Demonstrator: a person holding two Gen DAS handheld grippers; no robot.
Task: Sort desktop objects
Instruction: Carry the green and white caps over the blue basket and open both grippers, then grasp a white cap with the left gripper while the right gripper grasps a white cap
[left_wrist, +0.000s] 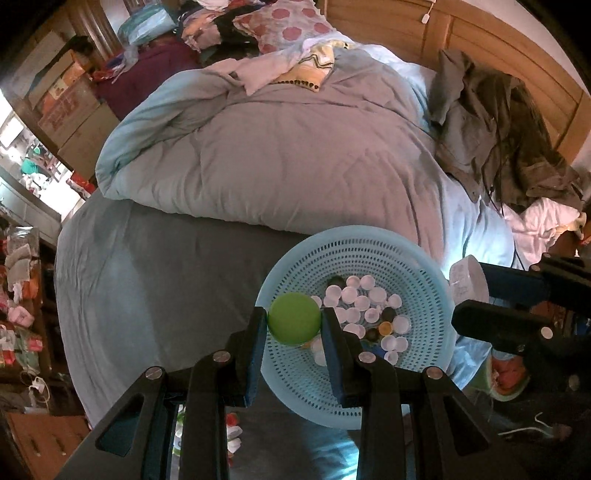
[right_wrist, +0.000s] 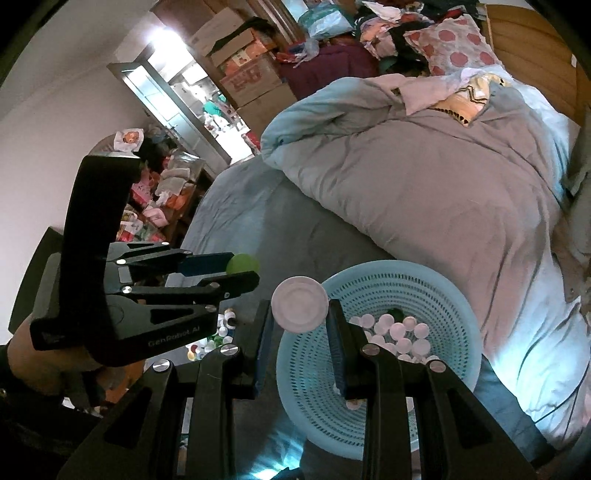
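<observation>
Green, smooth and round, a plastic cap (left_wrist: 294, 318) is clamped in the left gripper (left_wrist: 294, 325) above the perforated pale-blue basket (left_wrist: 424, 273). The right gripper (right_wrist: 300, 325) pinches a flat white disc-shaped lid (right_wrist: 300, 309) over this basket, where many small white caps (left_wrist: 360, 310) lie.

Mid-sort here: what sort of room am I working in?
Most likely a lived-in bedroom: a bed with a rumpled grey duvet and wooden headboard, a spotted pillow, and stacked cardboard boxes along the wall.
</observation>
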